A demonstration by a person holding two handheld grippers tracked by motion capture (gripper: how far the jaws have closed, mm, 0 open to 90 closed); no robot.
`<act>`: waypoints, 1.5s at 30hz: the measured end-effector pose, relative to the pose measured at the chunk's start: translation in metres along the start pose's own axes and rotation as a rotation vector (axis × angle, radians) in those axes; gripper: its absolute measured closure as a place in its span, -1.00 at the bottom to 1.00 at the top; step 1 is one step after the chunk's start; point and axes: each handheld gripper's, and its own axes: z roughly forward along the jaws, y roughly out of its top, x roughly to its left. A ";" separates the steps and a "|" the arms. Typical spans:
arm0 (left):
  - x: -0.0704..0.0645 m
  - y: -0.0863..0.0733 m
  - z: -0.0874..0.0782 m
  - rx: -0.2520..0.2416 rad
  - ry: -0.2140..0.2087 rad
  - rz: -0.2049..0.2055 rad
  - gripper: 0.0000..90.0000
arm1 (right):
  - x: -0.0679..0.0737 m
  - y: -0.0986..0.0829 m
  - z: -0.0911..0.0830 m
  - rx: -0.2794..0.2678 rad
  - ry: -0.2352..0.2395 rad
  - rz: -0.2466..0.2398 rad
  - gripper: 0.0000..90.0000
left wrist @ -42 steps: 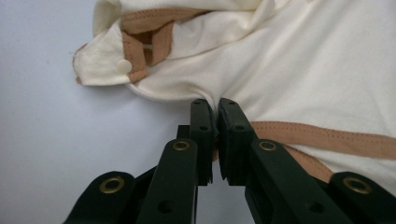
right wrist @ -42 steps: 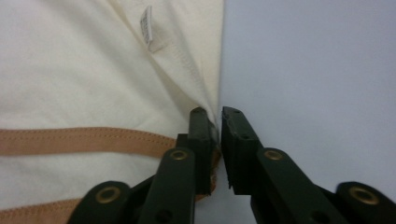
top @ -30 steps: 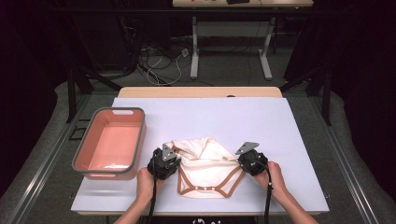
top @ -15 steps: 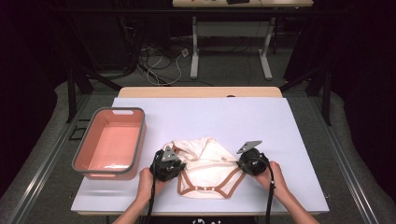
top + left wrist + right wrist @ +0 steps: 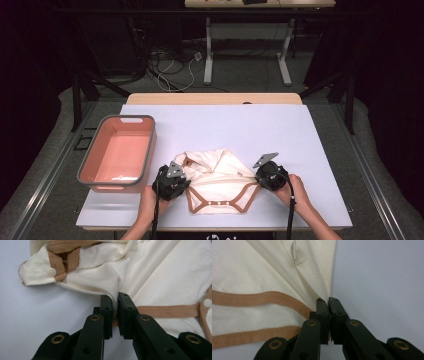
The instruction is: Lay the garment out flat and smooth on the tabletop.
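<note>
A cream baby bodysuit (image 5: 220, 181) with tan trim lies near the front edge of the white table (image 5: 280, 130); its snap end faces the person. My left gripper (image 5: 175, 183) is shut on the garment's left edge, and the left gripper view has cream cloth (image 5: 155, 272) and a tan band pinched between the jaws at my left gripper (image 5: 115, 301). My right gripper (image 5: 265, 175) is shut on the right edge; in the right gripper view the fold of the bodysuit (image 5: 262, 277) runs into my right gripper (image 5: 328, 303). The cloth is stretched between the two.
A pink tub (image 5: 119, 152) with a grey rim stands at the table's left, close to my left gripper. Behind the bodysuit the table top is bare white. Cables and desk legs lie on the floor beyond the far edge.
Both grippers have drawn back toward the person with the bodysuit held between them, and the garment has slid nearer the front edge.
</note>
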 end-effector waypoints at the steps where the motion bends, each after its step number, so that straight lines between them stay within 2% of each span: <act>1: 0.000 -0.001 -0.002 0.009 -0.008 -0.003 0.84 | 0.001 0.000 -0.001 0.006 0.001 -0.001 0.95; 4: -0.002 -0.005 -0.006 0.022 -0.020 -0.006 0.84 | 0.002 0.001 -0.002 0.016 0.012 -0.019 0.94; 7: -0.005 -0.002 -0.007 0.041 0.007 0.031 0.75 | 0.006 0.002 -0.001 0.032 0.017 -0.029 0.86; 9: -0.007 0.000 -0.008 0.041 0.012 0.039 0.54 | 0.005 0.002 -0.001 0.023 0.029 -0.029 0.63; 10: -0.007 0.000 -0.008 0.041 0.012 0.039 0.40 | 0.005 0.002 -0.001 0.023 0.029 -0.029 0.63; 11: -0.007 0.001 -0.010 0.038 0.017 0.048 0.40 | 0.005 0.003 -0.001 0.016 0.032 -0.026 0.45; 12: -0.008 0.002 -0.012 0.029 0.023 0.053 0.24 | 0.004 0.003 -0.001 0.010 0.040 -0.016 0.38; 14: -0.009 0.004 -0.014 0.010 0.032 0.065 0.04 | 0.003 0.004 -0.004 -0.001 0.048 -0.017 0.13; 15: -0.010 0.006 -0.015 -0.007 0.040 0.069 -0.10 | 0.004 0.005 -0.005 -0.027 0.054 -0.012 0.01; 18: -0.011 0.007 -0.013 -0.022 0.048 0.070 -0.14 | 0.005 0.007 -0.006 -0.045 0.052 -0.013 -0.11; 19: -0.012 0.008 -0.012 -0.027 0.049 0.071 -0.17 | 0.007 0.008 -0.007 -0.079 0.062 -0.009 -0.17; 23: -0.012 0.010 -0.008 -0.049 0.070 0.074 -0.18 | 0.010 0.011 -0.009 -0.105 0.052 -0.018 -0.14; 26: -0.010 0.010 -0.004 -0.044 0.074 0.076 -0.13 | 0.013 0.013 -0.008 -0.123 0.043 -0.039 -0.05; 30: -0.007 0.007 0.001 -0.025 0.051 0.083 0.12 | 0.018 0.017 -0.006 -0.137 0.036 -0.068 0.13; 36: -0.009 0.006 0.005 0.005 0.039 0.100 0.31 | 0.022 0.021 -0.002 -0.149 0.024 -0.094 0.28; 39: -0.010 0.006 0.008 0.020 0.023 0.103 0.39 | 0.024 0.026 -0.001 -0.147 0.027 -0.105 0.28; 44: -0.010 0.005 0.008 0.016 0.008 0.093 0.46 | 0.028 0.036 0.002 -0.152 0.037 -0.118 0.24; 45: -0.010 0.005 0.008 0.017 0.005 0.093 0.50 | 0.030 0.042 0.007 -0.139 0.038 -0.140 0.22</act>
